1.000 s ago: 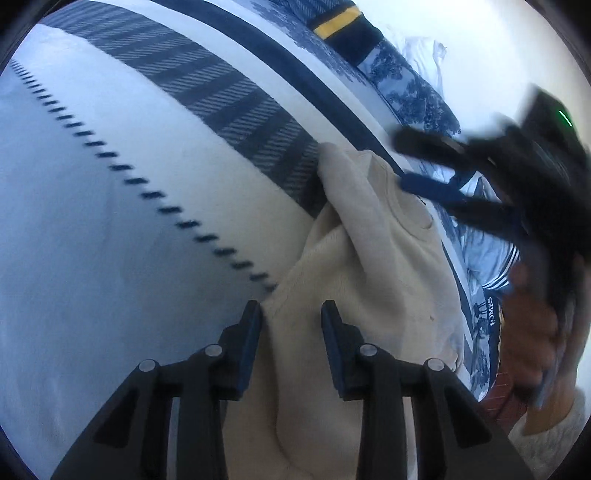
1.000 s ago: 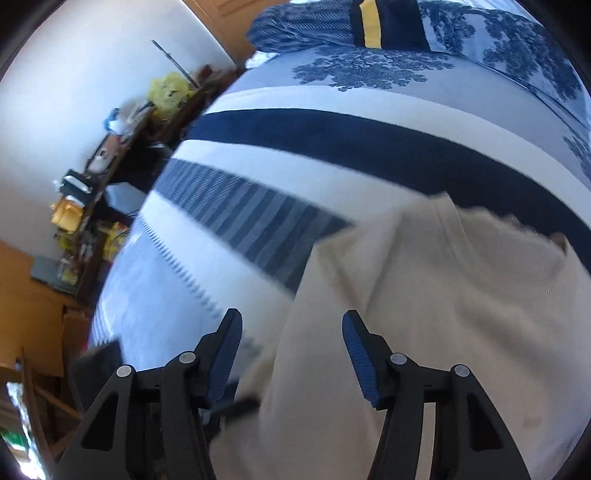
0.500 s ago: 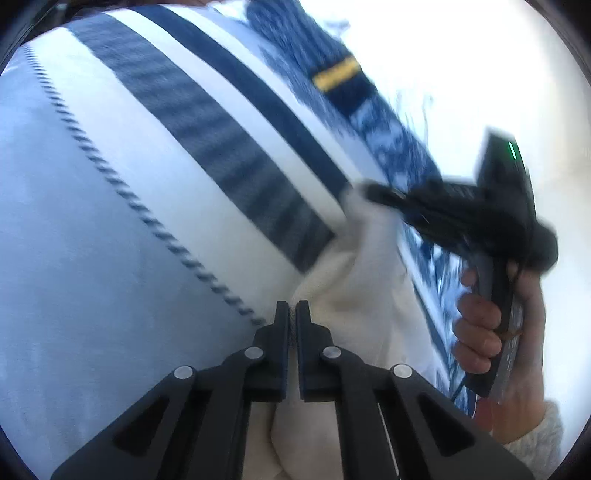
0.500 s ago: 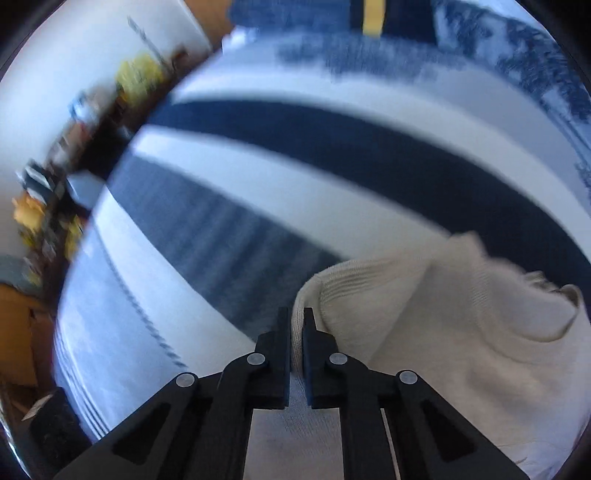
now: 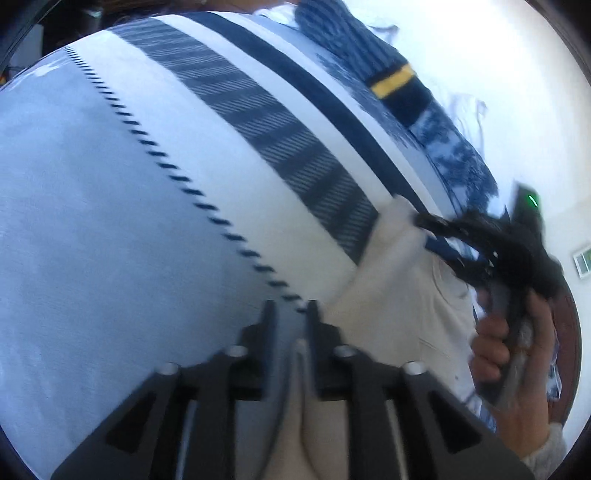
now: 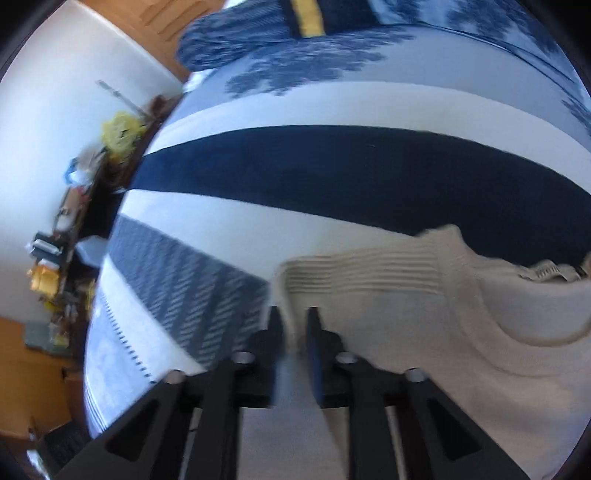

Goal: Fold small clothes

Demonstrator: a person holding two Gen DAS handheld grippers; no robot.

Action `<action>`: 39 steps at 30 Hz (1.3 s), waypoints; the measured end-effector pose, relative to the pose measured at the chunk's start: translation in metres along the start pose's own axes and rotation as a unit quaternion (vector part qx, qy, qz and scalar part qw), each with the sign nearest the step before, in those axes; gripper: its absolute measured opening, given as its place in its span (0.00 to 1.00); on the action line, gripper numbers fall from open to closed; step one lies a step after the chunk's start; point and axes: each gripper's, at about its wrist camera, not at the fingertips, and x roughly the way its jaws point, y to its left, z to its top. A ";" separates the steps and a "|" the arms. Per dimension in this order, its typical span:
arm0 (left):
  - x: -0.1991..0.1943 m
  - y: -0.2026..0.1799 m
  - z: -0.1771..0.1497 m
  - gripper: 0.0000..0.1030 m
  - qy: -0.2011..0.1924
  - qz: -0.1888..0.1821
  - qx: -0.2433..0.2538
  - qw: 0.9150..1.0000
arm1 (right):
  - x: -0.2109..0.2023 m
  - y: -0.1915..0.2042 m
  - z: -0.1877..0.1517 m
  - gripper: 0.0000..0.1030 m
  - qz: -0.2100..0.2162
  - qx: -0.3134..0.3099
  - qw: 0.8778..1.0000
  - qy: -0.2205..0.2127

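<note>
While the cream knit sweater (image 5: 391,295) lies on the striped bedspread (image 5: 110,221) of a bed, both tongs are at its near-left edge. The left tongs (image 5: 290,314) have their 2 fingers a narrow gap apart, with a fold of cream fabric running up between them lower down; at the blurred tips I cannot tell whether the cloth is pinched or merely passing through. The right tongs (image 6: 293,321) are likewise narrowed around a thin edge of the sweater (image 6: 424,332) just below its ribbed hem (image 6: 362,273), and motion blur hides whether they press it.

No container shows in either view.

The left wrist view alone shows the right tongs (image 5: 436,236) from outside, reaching onto the sweater's far corner, with the person's right hand (image 5: 517,354) wrapped around the handle and a green light on the body. It also shows the dashed stitch line (image 5: 177,177) crossing the pale bedspread. The right wrist view alone shows the sweater's round neckline (image 6: 535,328) with a label at the far right, a cluttered shelf (image 6: 74,206) against the white wall at left, and wooden flooring.

In both views a dark blue pillow with a yellow band (image 6: 306,16) sits at the head of the bed. The broad navy stripe (image 6: 369,173) beyond the hem and the pale area left of the sweater carry nothing.
</note>
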 end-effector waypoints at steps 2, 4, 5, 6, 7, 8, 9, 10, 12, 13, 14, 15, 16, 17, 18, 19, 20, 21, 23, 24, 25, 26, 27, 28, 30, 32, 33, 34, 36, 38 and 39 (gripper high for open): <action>-0.002 0.006 0.002 0.27 -0.002 -0.012 -0.016 1.000 | -0.019 -0.005 -0.011 0.52 -0.004 0.000 1.000 -0.014; -0.005 0.003 0.002 0.27 -0.004 -0.014 -0.011 1.000 | -0.042 -0.011 -0.031 0.52 0.013 -0.003 1.000 -0.016; -0.006 -0.001 0.001 0.27 -0.008 -0.011 -0.002 1.000 | -0.056 -0.014 -0.046 0.52 0.023 -0.005 1.000 -0.016; -0.008 -0.007 -0.002 0.27 -0.012 -0.007 0.016 1.000 | -0.072 -0.018 -0.066 0.52 0.026 -0.006 0.999 -0.018; -0.007 -0.014 -0.003 0.27 -0.014 -0.005 0.028 0.999 | -0.088 -0.024 -0.086 0.52 0.028 -0.007 0.999 -0.021; -0.009 -0.022 -0.007 0.28 -0.016 0.000 0.046 0.999 | -0.106 -0.033 -0.115 0.52 0.030 -0.004 0.999 -0.022; -0.010 -0.031 -0.010 0.28 -0.017 0.004 0.061 0.998 | -0.118 -0.038 -0.134 0.52 0.030 -0.003 0.999 -0.024; -0.014 -0.042 -0.016 0.30 -0.020 0.004 0.081 0.996 | -0.135 -0.045 -0.159 0.52 0.026 -0.002 0.999 -0.033; -0.030 -0.065 -0.036 0.38 -0.035 0.006 0.129 0.991 | -0.171 -0.056 -0.212 0.52 0.010 0.003 0.998 -0.059; -0.039 -0.074 -0.047 0.44 -0.042 0.008 0.149 0.988 | -0.191 -0.063 -0.242 0.52 0.007 0.017 0.997 -0.074; -0.051 -0.084 -0.063 0.57 -0.051 0.009 0.173 0.984 | -0.210 -0.070 -0.269 0.52 0.009 0.041 0.995 -0.090; -0.061 -0.090 -0.076 0.67 -0.059 0.013 0.188 0.980 | -0.228 -0.075 -0.295 0.52 0.017 0.065 0.992 -0.106; -0.076 -0.095 -0.094 0.70 -0.074 0.020 0.198 0.977 | -0.241 -0.078 -0.316 0.53 0.024 0.080 0.990 -0.116; -0.091 -0.099 -0.113 0.76 -0.086 0.031 0.202 0.975 | -0.256 -0.079 -0.339 0.55 0.025 0.090 0.988 -0.126; -0.104 -0.102 -0.132 0.81 -0.089 0.039 0.202 0.975 | -0.269 -0.079 -0.360 0.56 0.017 0.092 0.986 -0.135; -0.115 -0.104 -0.148 0.81 -0.084 0.037 0.200 0.975 | -0.279 -0.078 -0.372 0.60 0.011 0.092 0.986 -0.140; -0.127 -0.097 -0.167 0.81 -0.076 0.028 0.201 0.976 | -0.288 -0.077 -0.388 0.63 0.002 0.092 0.985 -0.144; -0.138 -0.091 -0.188 0.81 -0.067 0.021 0.209 0.975 | -0.297 -0.079 -0.405 0.64 -0.004 0.094 0.985 -0.143; -0.152 -0.082 -0.223 0.82 -0.051 0.022 0.229 0.972 | -0.311 -0.083 -0.427 0.64 -0.005 0.101 0.985 -0.143; -0.158 -0.079 -0.241 0.82 -0.039 0.023 0.238 0.970 | -0.319 -0.087 -0.441 0.64 -0.007 0.105 0.983 -0.148; -0.163 -0.076 -0.260 0.82 -0.026 0.022 0.243 0.970 | -0.326 -0.093 -0.452 0.64 -0.002 0.113 0.981 -0.156; -0.167 -0.075 -0.275 0.82 -0.016 0.021 0.246 0.969 | -0.332 -0.099 -0.462 0.65 0.005 0.120 0.979 -0.163; -0.171 -0.075 -0.289 0.82 -0.007 0.019 0.250 0.968 | -0.336 -0.106 -0.472 0.65 0.011 0.129 0.977 -0.171; -0.175 -0.077 -0.304 0.82 0.002 0.019 0.258 0.966 | -0.339 -0.111 -0.481 0.65 0.012 0.137 0.974 -0.179; -0.184 -0.083 -0.329 0.82 0.010 0.027 0.274 0.961 | -0.346 -0.124 -0.498 0.65 0.010 0.155 0.970 -0.187; -0.192 -0.092 -0.344 0.82 0.012 0.027 0.281 0.959 | -0.353 -0.133 -0.511 0.65 0.026 0.172 0.966 -0.192; -0.197 -0.098 -0.353 0.82 0.012 0.026 0.288 0.957 | -0.359 -0.137 -0.520 0.65 0.034 0.175 0.964 -0.197; -0.203 -0.104 -0.363 0.82 0.011 0.025 0.298 0.954 | -0.363 -0.137 -0.521 0.65 0.030 0.175 0.963 -0.202; -0.210 -0.115 -0.376 0.82 0.007 0.023 0.314 0.949 | -0.375 -0.143 -0.534 0.65 0.020 0.178 0.960 -0.217; -0.214 -0.128 -0.386 0.82 0.006 0.022 0.329 0.944 | -0.381 -0.153 -0.542 0.65 0.023 0.188 0.957 -0.221; -0.213 -0.133 -0.390 0.82 0.007 0.022 0.333 0.943 | -0.384 -0.158 -0.548 0.65 0.025 0.194 0.955 -0.224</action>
